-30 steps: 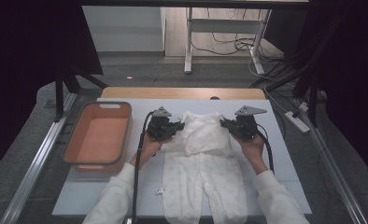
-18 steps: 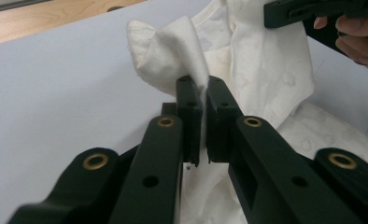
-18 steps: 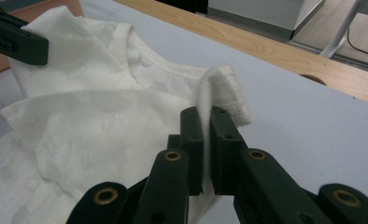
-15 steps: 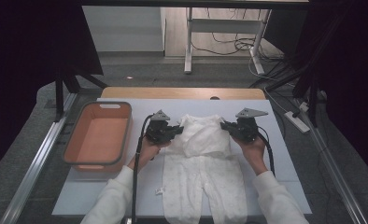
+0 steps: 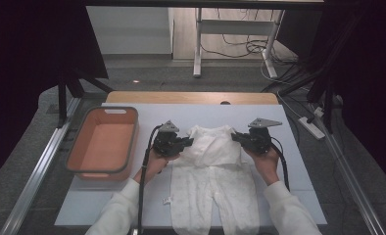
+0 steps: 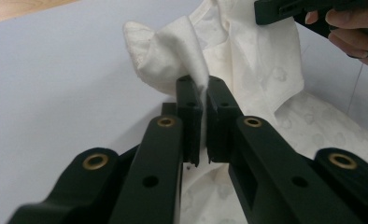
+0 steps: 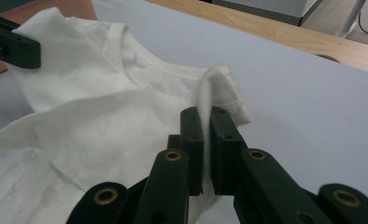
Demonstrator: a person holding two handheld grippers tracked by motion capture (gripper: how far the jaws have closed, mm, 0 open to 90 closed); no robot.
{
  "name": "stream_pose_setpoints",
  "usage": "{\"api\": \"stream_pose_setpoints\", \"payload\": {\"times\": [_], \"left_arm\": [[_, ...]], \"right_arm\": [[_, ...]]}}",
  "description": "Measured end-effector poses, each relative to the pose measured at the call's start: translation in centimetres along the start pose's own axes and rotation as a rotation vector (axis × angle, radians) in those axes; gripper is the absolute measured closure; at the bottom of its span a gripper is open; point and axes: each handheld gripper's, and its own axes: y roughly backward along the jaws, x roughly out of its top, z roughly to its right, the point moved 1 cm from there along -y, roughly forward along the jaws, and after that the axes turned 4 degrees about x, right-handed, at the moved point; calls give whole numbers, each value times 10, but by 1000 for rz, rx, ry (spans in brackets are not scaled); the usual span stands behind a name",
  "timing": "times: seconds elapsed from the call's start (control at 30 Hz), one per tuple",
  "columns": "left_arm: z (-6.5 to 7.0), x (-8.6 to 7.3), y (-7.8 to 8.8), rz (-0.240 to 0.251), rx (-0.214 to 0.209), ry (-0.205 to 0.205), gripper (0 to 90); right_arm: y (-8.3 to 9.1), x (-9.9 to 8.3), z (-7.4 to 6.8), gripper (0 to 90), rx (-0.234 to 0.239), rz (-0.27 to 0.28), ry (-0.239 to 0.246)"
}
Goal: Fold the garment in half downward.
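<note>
1. Flat on the pale table (image 5: 132, 205) lies a white baby romper (image 5: 213, 186), legs toward the person; an orange basket (image 5: 102, 145) sits left.
2. Left gripper (image 6: 201, 100) pinches one sleeve; right gripper (image 7: 205, 122) the other.

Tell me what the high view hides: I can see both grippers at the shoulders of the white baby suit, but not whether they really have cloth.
Observer: In the left gripper view, the left gripper is shut on a thin fold of the baby suit at one shoulder.
Operator: Now report the other side.
Observer: In the right gripper view, the right gripper is pinching a fold beside the sleeve hem.
Operator: Check the neckline.
Observer: The right gripper view shows the stitched neck opening lying open and facing up, between the two held shoulders.
</note>
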Motion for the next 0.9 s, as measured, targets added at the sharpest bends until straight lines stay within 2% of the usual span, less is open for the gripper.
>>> {"api": "stream_pose_setpoints", "payload": {"times": [0.4,0.7,0.9], "left_arm": [[6,-16,0,-36,7,-14,846],[7,-23,0,-49,2,-6,845],[13,-29,-4,-71,0,-17,845]], "right_arm": [[4,-11,-9,846,9,-24,6],[9,-20,-12,846,18,-43,-4],[17,-33,-20,845,32,-59,-4]]}}
